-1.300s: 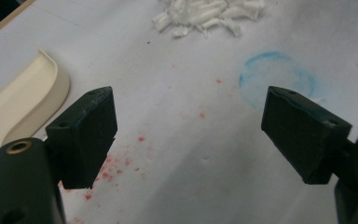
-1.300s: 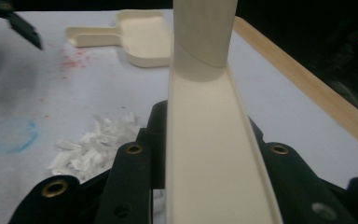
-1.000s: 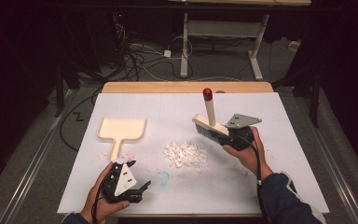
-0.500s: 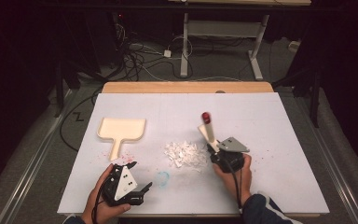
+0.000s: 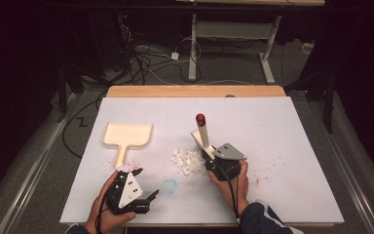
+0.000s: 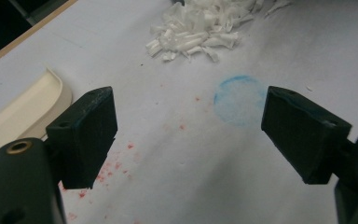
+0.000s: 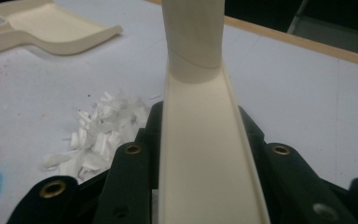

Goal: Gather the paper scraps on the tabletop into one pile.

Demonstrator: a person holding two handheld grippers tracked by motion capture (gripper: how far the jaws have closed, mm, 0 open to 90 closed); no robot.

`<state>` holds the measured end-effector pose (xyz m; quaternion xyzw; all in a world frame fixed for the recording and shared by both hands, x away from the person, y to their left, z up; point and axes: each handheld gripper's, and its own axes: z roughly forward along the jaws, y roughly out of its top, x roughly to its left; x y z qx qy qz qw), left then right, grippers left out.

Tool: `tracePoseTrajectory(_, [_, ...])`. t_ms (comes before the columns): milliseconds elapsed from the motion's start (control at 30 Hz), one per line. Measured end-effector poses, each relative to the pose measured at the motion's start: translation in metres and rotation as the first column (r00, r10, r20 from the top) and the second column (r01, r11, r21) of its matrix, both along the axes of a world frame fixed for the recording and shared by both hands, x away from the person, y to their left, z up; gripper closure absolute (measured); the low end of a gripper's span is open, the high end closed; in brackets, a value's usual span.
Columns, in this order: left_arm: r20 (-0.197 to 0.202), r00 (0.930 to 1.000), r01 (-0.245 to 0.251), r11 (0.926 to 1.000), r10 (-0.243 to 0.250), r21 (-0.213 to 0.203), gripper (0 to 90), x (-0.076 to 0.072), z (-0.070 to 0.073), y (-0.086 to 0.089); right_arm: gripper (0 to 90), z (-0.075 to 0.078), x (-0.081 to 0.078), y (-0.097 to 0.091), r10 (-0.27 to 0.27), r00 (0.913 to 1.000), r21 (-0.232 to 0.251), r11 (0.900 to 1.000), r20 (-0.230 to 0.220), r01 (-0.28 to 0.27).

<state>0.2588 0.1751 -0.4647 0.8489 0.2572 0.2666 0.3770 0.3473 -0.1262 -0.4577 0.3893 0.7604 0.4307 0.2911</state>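
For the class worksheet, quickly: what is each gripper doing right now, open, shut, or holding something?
Left gripper: open, holding nothing, above the white sheet.
Right gripper: shut on the cream brush beside the paper scraps.

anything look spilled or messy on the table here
Yes: a loose pile of white shreds lies mid-table beside the brush held in the right gripper. Red specks near the dustpan and a blue ring smudge stain the white sheet.
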Motion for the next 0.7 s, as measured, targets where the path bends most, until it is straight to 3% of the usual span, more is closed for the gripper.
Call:
tracePoseTrajectory(167, [0.001, 1.0, 0.006, 0.9998, -0.006, 0.019, 17.2, 0.001, -0.002, -0.001, 68.2, 0.015, 0.001, -0.019, -0.014, 0.9997, 0.043, 0.999, 0.022, 0.013])
tracePoseTrajectory(267, [0.0, 1.0, 0.005, 0.9998, -0.005, 0.018, 17.2, 0.003, -0.002, -0.002, 68.2, 0.023, -0.005, -0.031, 0.013, 0.9996, 0.049, 0.9987, 0.025, -0.014])
tracePoseTrajectory(467, [0.006, 1.0, 0.003, 0.9992, -0.003, 0.039, 17.2, 0.003, -0.003, -0.004, 68.3, 0.042, -0.026, -0.064, 0.09, 0.9958, 0.075, 0.9932, -0.016, -0.089])
tracePoseTrajectory(533, [0.006, 1.0, 0.003, 0.9991, -0.003, 0.042, 17.2, 0.002, -0.003, -0.004, 68.3, 0.047, -0.035, -0.074, 0.108, 0.9938, 0.061, 0.9924, -0.025, -0.106])
tracePoseTrajectory(600, [0.01, 1.0, 0.0, 0.9988, 0.0, 0.05, 17.2, 0.002, -0.003, -0.004, 68.4, 0.048, -0.043, -0.084, 0.126, 0.9915, 0.045, 0.9912, -0.033, -0.124])
tracePoseTrajectory(700, [0.012, 0.9999, -0.002, 0.9989, 0.001, 0.048, 17.2, 0.001, -0.002, -0.004, 68.4, 0.041, -0.054, -0.093, 0.145, 0.9854, 0.026, 0.9893, -0.089, -0.144])
